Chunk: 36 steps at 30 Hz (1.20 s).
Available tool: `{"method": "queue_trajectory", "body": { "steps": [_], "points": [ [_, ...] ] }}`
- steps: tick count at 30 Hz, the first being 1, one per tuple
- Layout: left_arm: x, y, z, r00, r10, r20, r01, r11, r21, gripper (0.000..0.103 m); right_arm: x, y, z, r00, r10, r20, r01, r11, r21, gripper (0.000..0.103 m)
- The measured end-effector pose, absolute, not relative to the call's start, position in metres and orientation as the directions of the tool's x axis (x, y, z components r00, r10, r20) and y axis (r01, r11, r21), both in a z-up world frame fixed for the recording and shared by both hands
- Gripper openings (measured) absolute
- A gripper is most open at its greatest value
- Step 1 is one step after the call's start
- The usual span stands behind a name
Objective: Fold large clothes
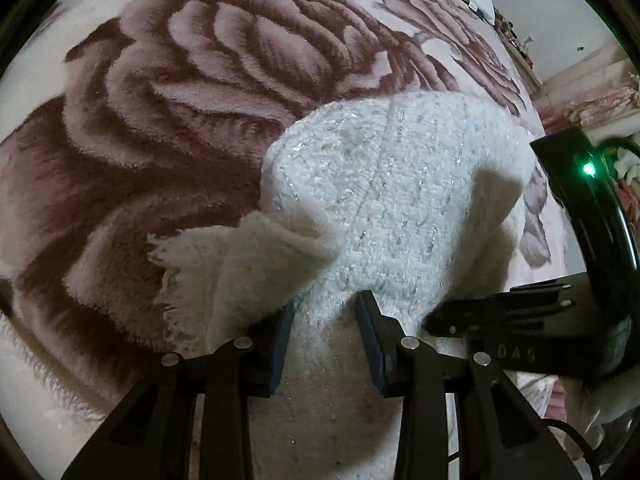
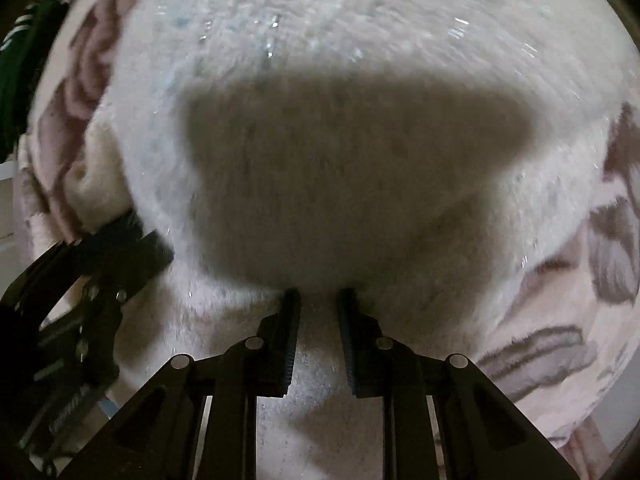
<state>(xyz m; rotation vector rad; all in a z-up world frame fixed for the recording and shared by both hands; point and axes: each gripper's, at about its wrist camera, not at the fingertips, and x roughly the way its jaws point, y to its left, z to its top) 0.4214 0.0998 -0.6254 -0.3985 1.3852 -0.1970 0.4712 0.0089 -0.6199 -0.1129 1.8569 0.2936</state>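
Observation:
A fluffy white garment with silver threads lies bunched on a plush rose-pattern blanket, and a frayed flap of it is folded out to the left. My left gripper points steeply down over its near part. The jaws stand open and cloth runs between them without being pinched. My right gripper sits close on the right. In the blurred right wrist view the garment fills the picture under a dark shadow. There my right gripper is narrowly shut on a ridge of the cloth. My left gripper shows at the left edge.
The blanket spreads well beyond the garment on every side. Its far edge drops off at the upper right, where pink bedding and room clutter stand. A dark green striped item lies at the upper left.

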Motion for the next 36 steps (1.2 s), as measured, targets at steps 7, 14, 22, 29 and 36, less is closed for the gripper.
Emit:
{"method": "queue_trajectory", "body": {
  "steps": [7, 14, 22, 29, 36],
  "points": [
    [0.399, 0.108, -0.547, 0.230, -0.231, -0.945, -0.105, 0.960, -0.260, 0.032, 0.472, 0.001, -0.577, -0.294, 0.175, -0.940, -0.218, 0.945, 0.244, 0.023],
    [0.302, 0.140, -0.510, 0.292, -0.078, -0.953, -0.235, 0.960, -0.150, 0.088, 0.391, -0.075, -0.516, -0.206, 0.399, -0.894, -0.105, 0.899, 0.425, 0.071],
    [0.164, 0.140, -0.616, 0.035, -0.057, -0.998, -0.317, 0.946, -0.065, 0.089, 0.238, -0.148, -0.563, -0.289, 0.514, -0.807, 0.138, 0.857, 0.497, 0.072],
    [0.144, 0.156, -0.657, 0.100, -0.148, -0.984, -0.432, 0.884, -0.177, 0.103, 0.185, -0.168, -0.625, -0.293, 0.634, -0.716, 0.271, 0.773, 0.573, 0.072],
    [0.157, 0.160, -0.646, 0.064, -0.164, -0.984, -0.468, 0.866, -0.174, 0.103, 0.172, -0.153, -0.659, -0.287, 0.724, -0.628, 0.298, 0.690, 0.660, 0.073]
  ]
}}
